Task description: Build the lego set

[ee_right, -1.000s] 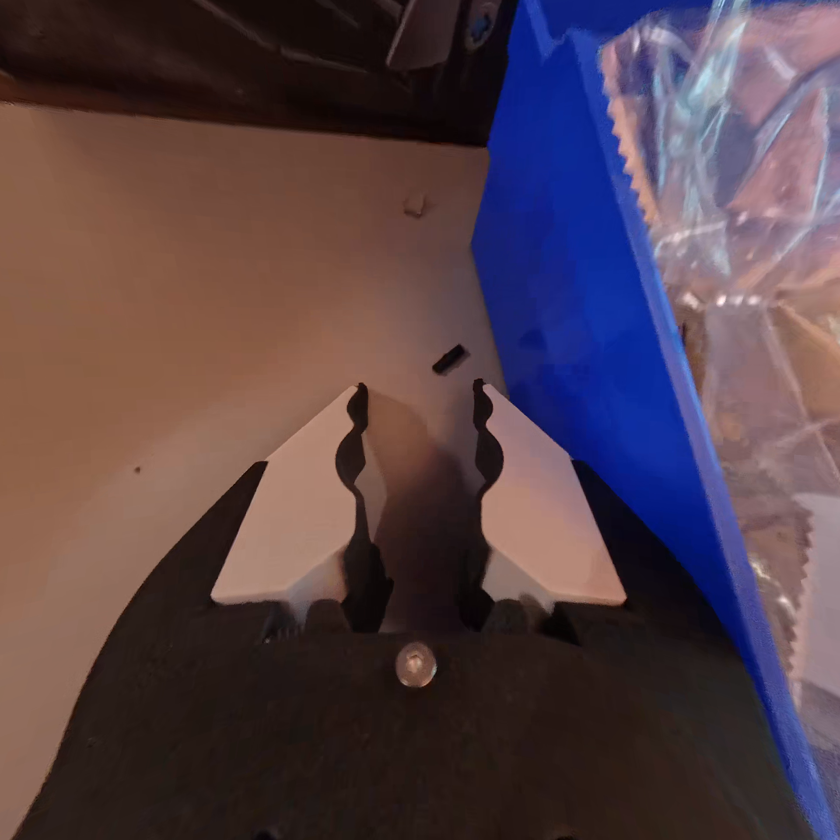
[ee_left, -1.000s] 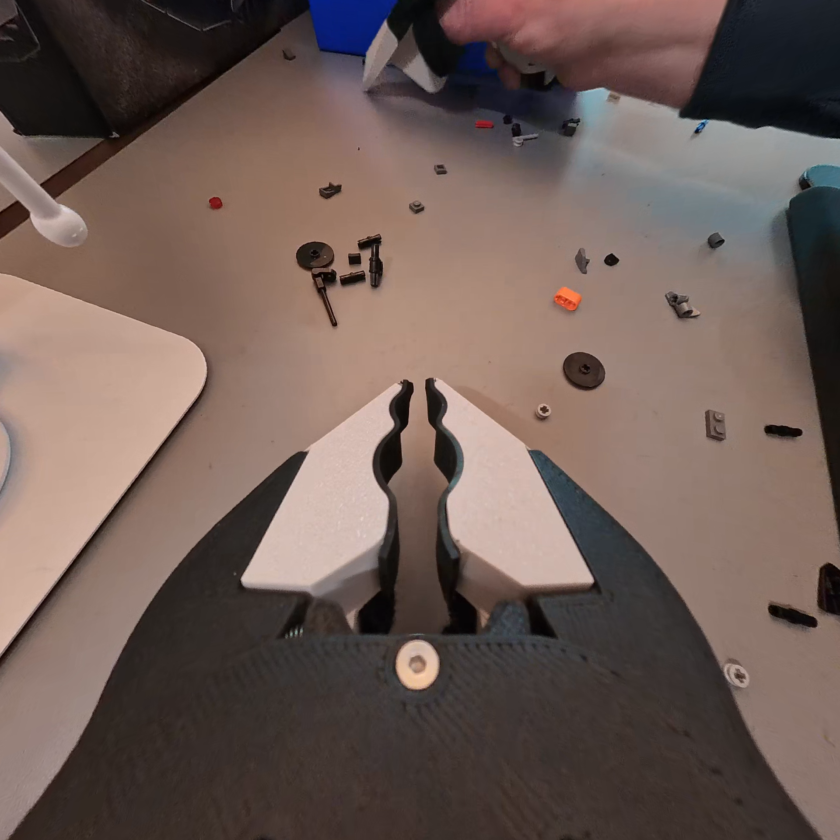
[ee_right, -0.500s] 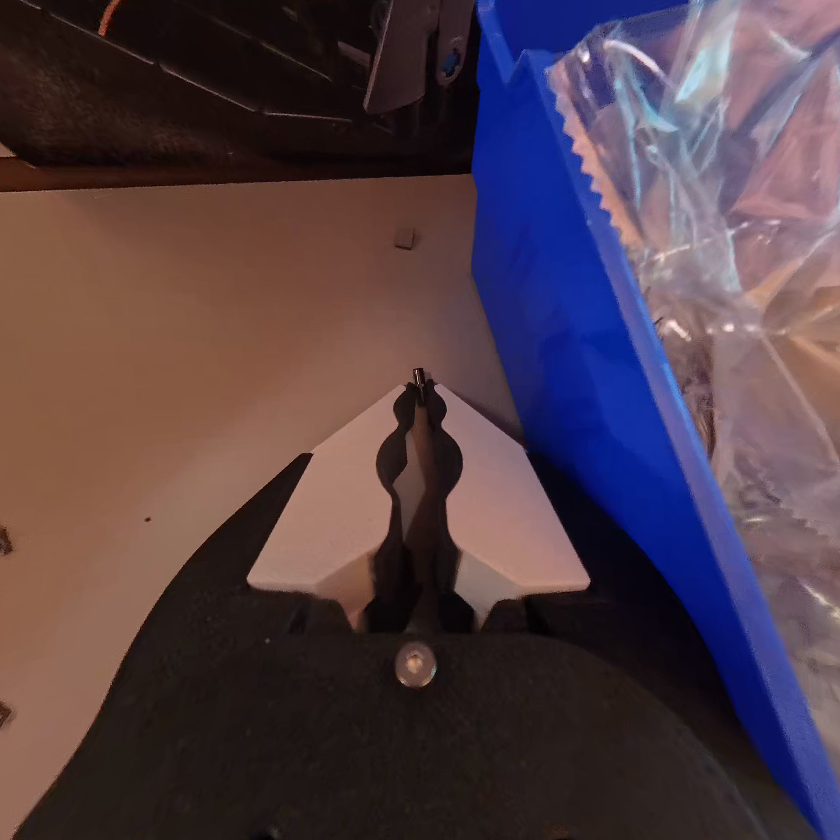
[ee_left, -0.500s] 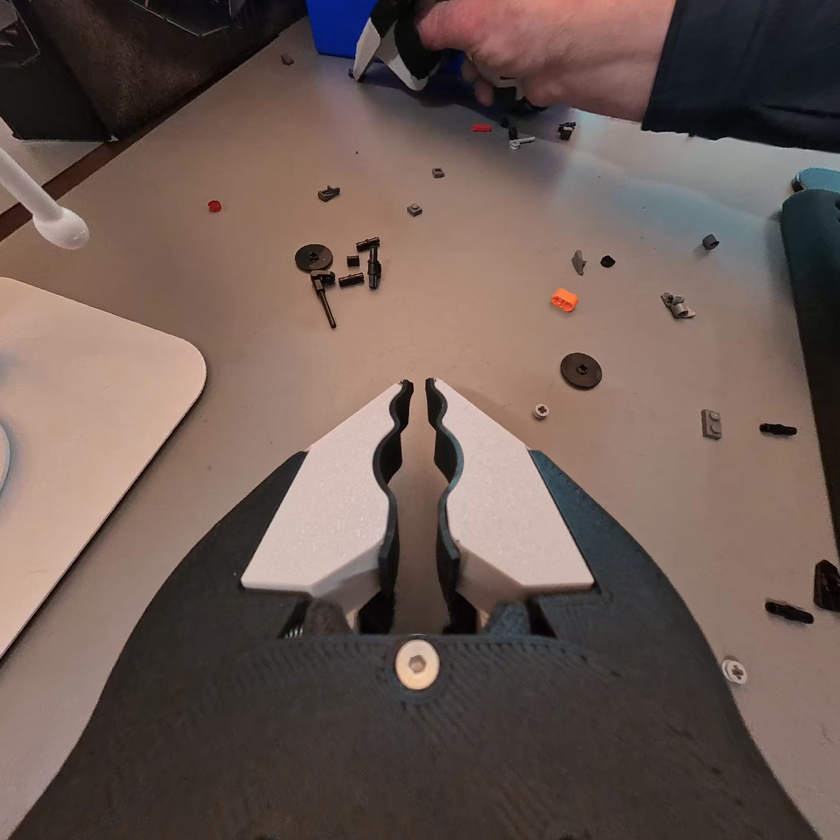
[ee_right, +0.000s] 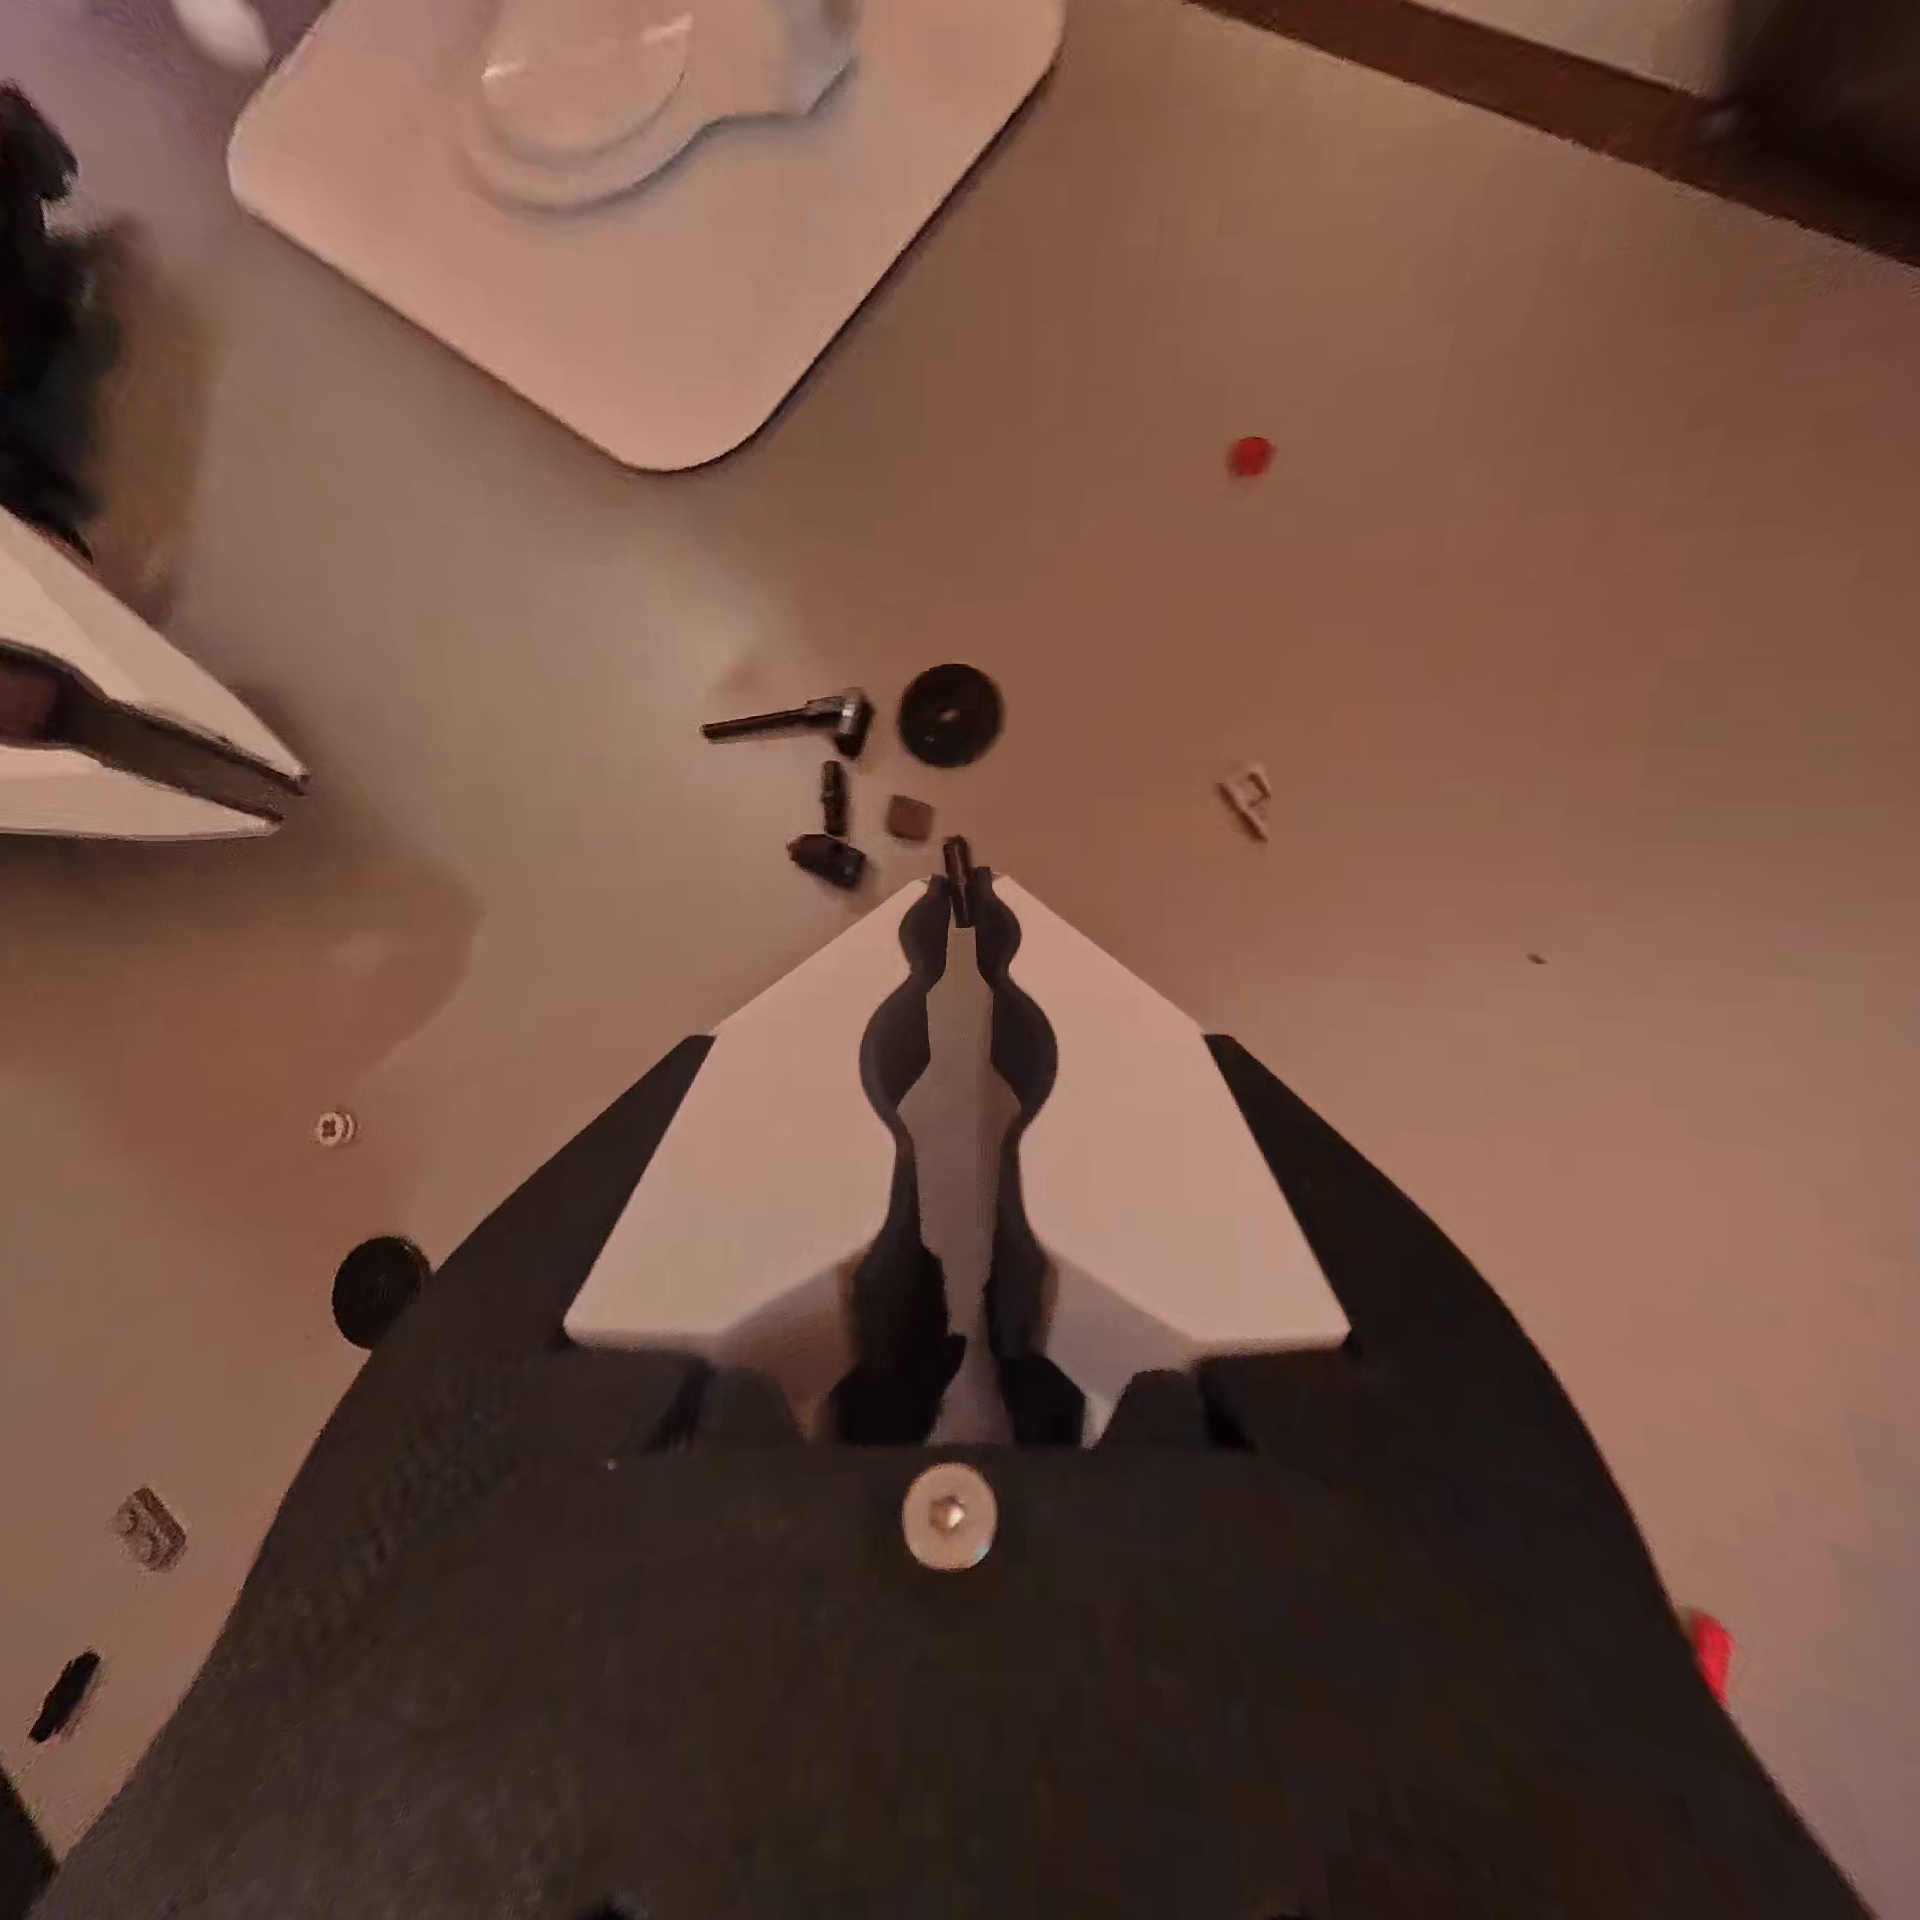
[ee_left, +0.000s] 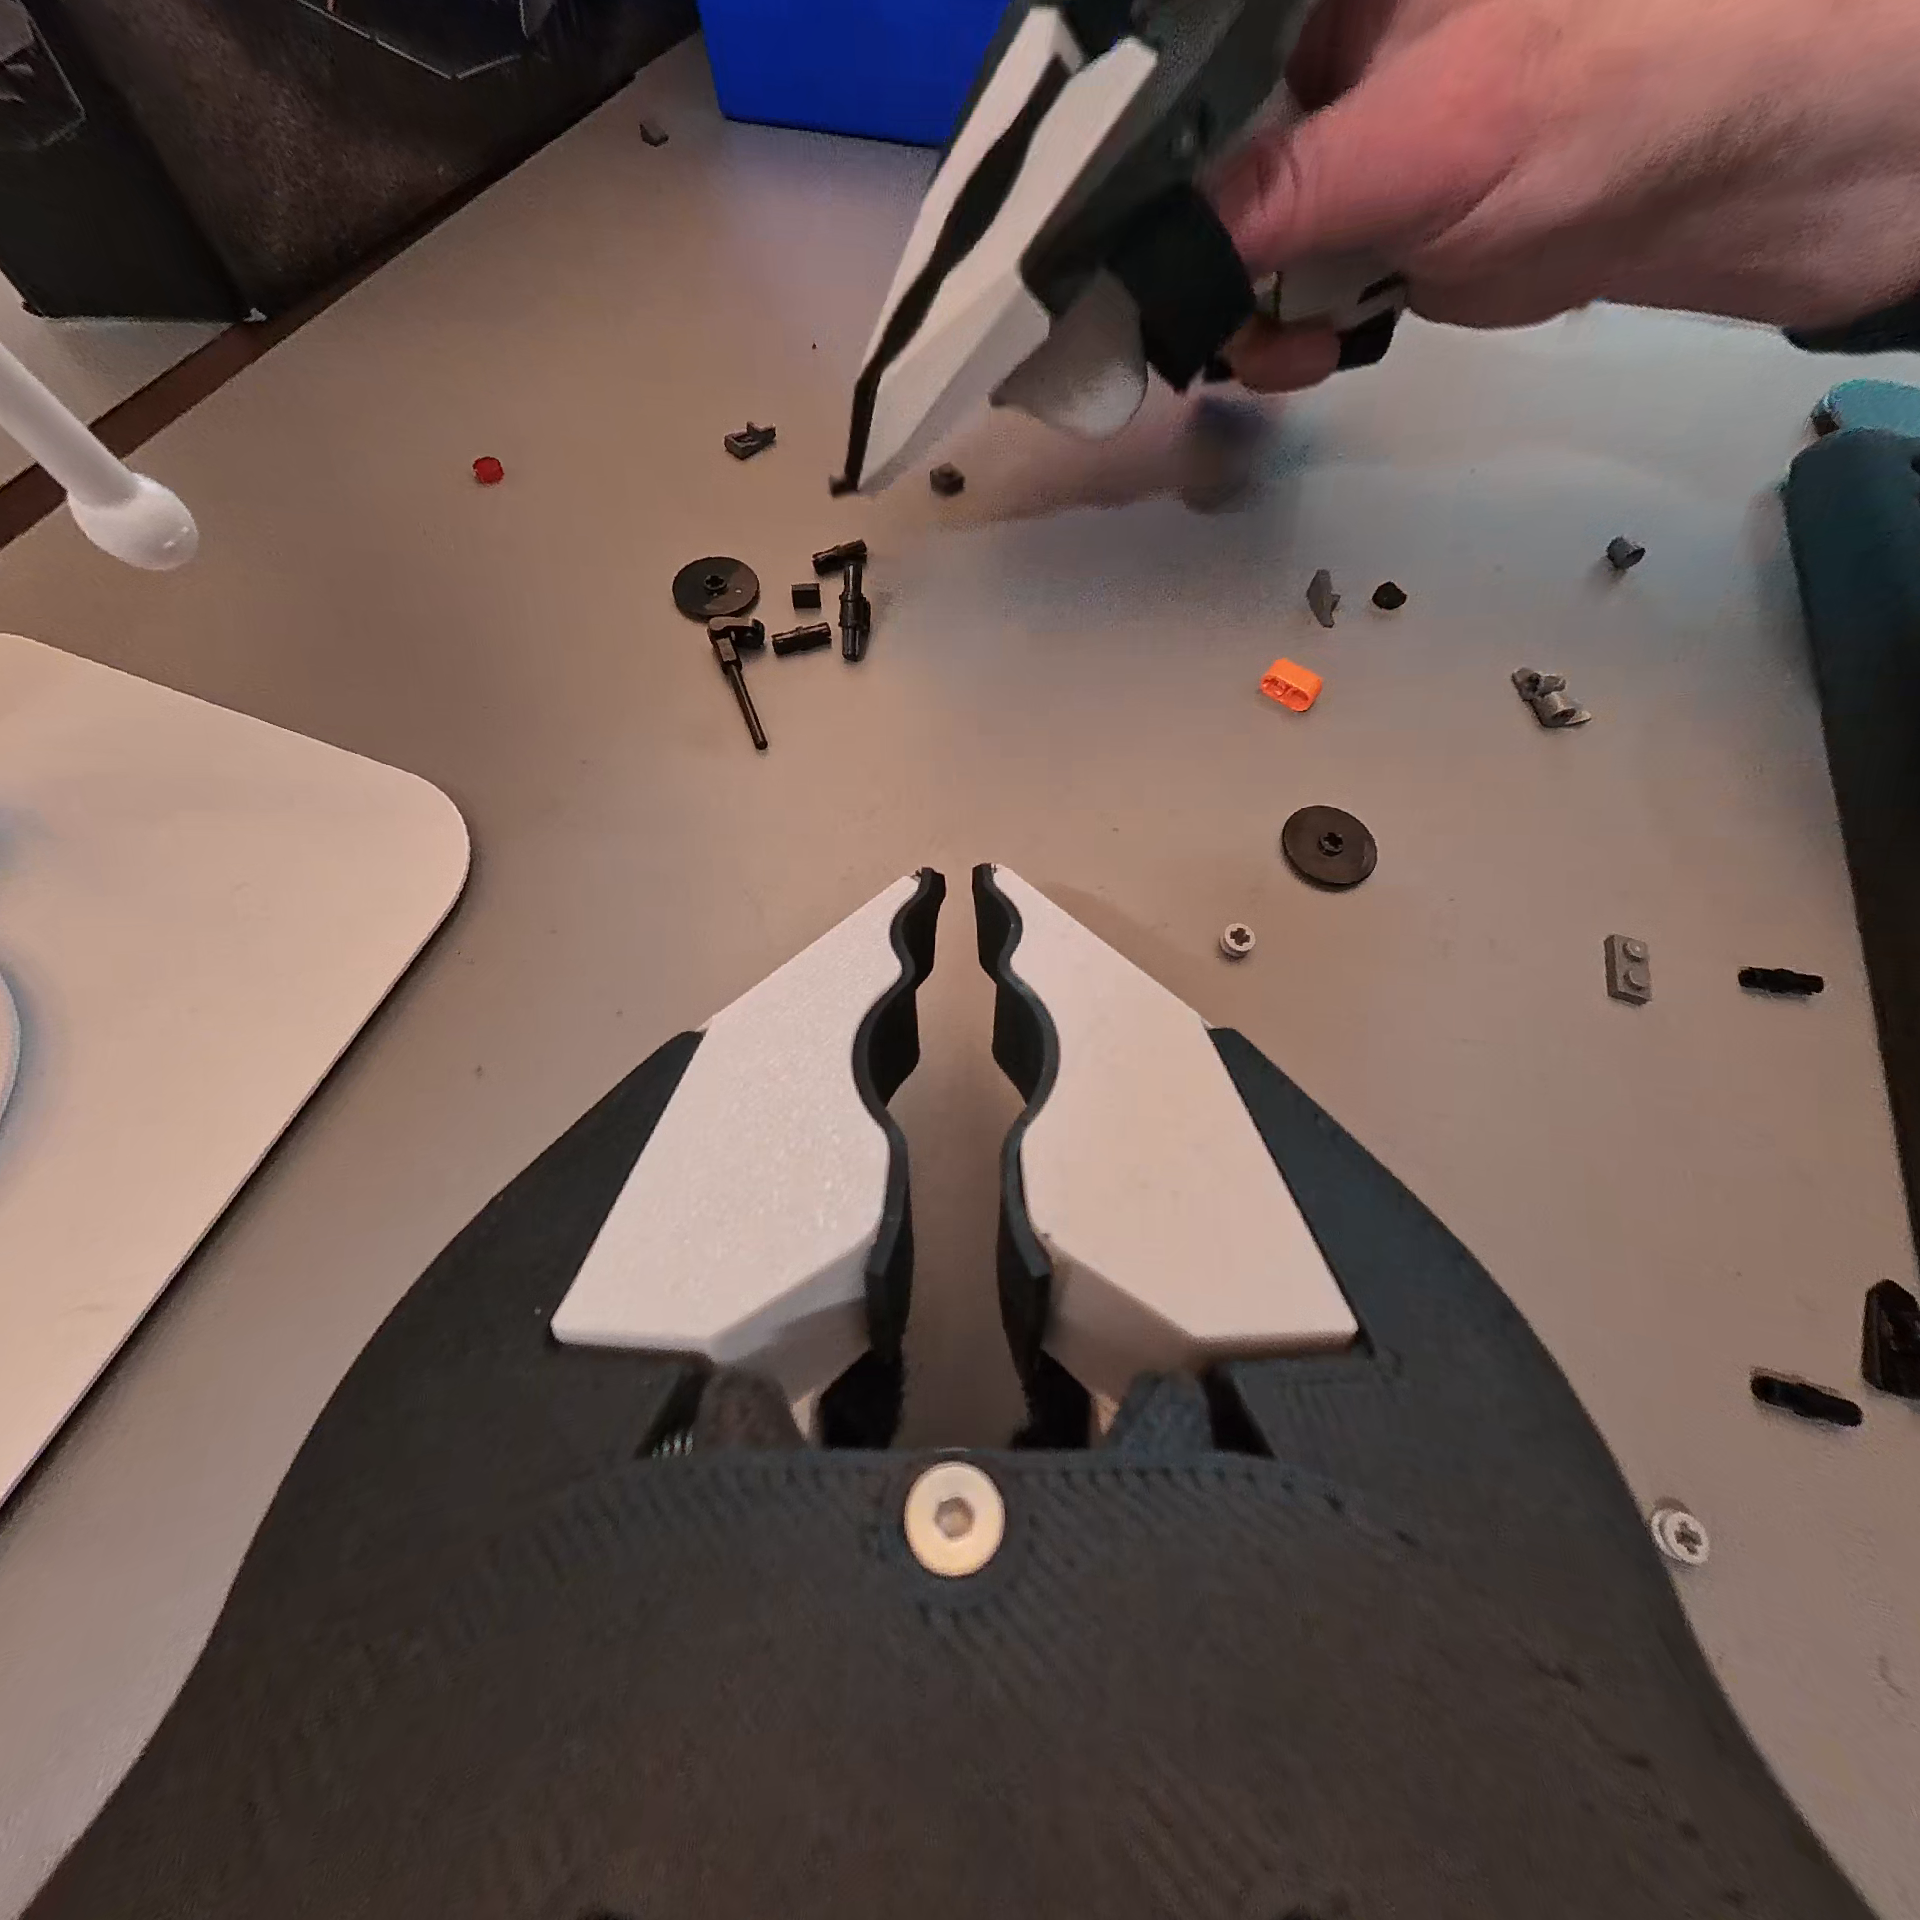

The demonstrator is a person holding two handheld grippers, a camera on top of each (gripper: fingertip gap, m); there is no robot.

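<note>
My right gripper (ee_right: 961,883) is shut on a small black pin (ee_right: 957,871) that sticks out past its tips. It hangs just above a cluster of black lego parts (ee_right: 831,810) beside a black disc (ee_right: 951,715). The left wrist view shows the right gripper (ee_left: 854,480), held by a hand (ee_left: 1558,156), tips down over the same cluster (ee_left: 800,623) and disc (ee_left: 715,590). My left gripper (ee_left: 958,883) is shut and empty, low over the grey table (ee_left: 1039,727). It also shows in the right wrist view (ee_right: 281,790).
Loose parts are scattered on the table: an orange piece (ee_left: 1289,686), a second black disc (ee_left: 1329,845), a red stud (ee_left: 486,470), grey plates and black pins. A white pad (ee_left: 208,935) lies at left. A blue bin (ee_left: 842,62) stands at the back, and a dark teal object (ee_left: 1860,727) at right. One gripper's finger ends stand about 15 cm off the other's. From either gripper's tips it is about 12 cm to the orange piece (ee_left: 1289,686).
My right gripper shut on the black pin beside the blue bin, then swung away from the bin to above the black parts cluster. The left gripper stayed still.
</note>
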